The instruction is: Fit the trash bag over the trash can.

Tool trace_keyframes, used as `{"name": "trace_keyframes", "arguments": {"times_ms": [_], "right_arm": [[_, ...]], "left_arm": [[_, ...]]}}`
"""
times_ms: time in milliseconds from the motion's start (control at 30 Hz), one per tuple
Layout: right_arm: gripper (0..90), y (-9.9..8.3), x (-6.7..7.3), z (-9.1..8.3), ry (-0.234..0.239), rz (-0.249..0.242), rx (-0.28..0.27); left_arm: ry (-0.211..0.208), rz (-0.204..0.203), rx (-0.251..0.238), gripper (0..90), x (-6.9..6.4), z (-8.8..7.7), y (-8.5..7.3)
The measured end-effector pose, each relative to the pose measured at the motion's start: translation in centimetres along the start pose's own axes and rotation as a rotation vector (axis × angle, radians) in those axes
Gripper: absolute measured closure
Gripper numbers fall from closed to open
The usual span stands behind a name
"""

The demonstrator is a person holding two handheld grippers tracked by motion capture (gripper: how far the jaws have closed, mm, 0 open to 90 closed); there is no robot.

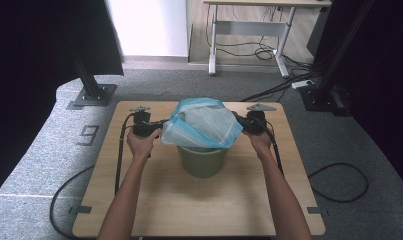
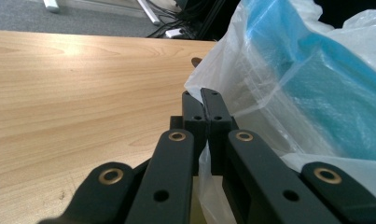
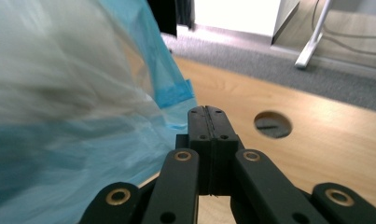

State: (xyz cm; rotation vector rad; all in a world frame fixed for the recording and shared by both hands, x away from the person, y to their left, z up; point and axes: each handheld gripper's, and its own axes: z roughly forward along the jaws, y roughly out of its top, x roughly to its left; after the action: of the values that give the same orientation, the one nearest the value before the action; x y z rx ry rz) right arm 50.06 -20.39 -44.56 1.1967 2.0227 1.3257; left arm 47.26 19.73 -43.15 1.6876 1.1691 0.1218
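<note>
Both grippers, left gripper [image 1: 156,129] and right gripper [image 1: 240,125], clench the plastic bag [image 1: 203,122], stretching its mouth above the bin [image 1: 203,161].

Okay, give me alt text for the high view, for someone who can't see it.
A person's two hands hold black two-jaw grippers, left gripper and right gripper, at opposite sides of a translucent white and blue plastic bag stretched above a round green plastic bin. The bin stands on a light wooden table over grey carpet.

Black left tool [image 2: 203,100], right tool [image 3: 207,115]: brass rivets, trailing black cables; bare forearms.
</note>
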Motion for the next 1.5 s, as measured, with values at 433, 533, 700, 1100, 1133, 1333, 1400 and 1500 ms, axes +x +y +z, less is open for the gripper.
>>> {"name": "trace_keyframes", "arguments": {"times_ms": [433, 533, 700, 1100, 1133, 1333, 1400, 1500], "right_arm": [[51.6, 2.3, 1.8, -8.0, -0.011, -0.026, -0.185], [46.4, 2.3, 3.4, -9.8, 0.038, -0.04, -0.176], [40.1, 1.4, 6.3, -11.2, 0.119, -0.075, -0.14], [38.8, -0.8, 10.1, -11.5, 0.149, -0.099, -0.08], [44.3, -0.8, 10.2, -11.6, 0.133, -0.103, -0.082], [77.9, -1.0, 10.4, -12.2, 0.092, -0.109, -0.099], [85.3, -1.1, 10.7, -12.3, 0.089, -0.146, -0.104], [87.7, -1.2, 11.0, -12.6, 0.096, -0.162, -0.108]], "left_arm": [[-0.001, 0.015, -0.011, 89.8, -0.5, -0.8, 0.1], [-0.004, 0.018, -0.016, 89.8, -0.7, -1.0, 0.1], [-0.011, 0.013, -0.02, 89.8, -0.9, -1.0, -0.1], [-0.007, 0.013, -0.031, 89.8, -1.0, -1.6, -0.2], [-0.007, 0.013, -0.032, 89.7, -1.0, -1.6, -0.2], [0.008, 0.031, -0.031, 89.8, -1.2, -1.9, -0.3], [0.012, 0.038, -0.03, 89.7, -1.3, -1.9, -0.3], [0.007, 0.043, -0.038, 89.7, -1.4, -2.3, -0.3]]}}
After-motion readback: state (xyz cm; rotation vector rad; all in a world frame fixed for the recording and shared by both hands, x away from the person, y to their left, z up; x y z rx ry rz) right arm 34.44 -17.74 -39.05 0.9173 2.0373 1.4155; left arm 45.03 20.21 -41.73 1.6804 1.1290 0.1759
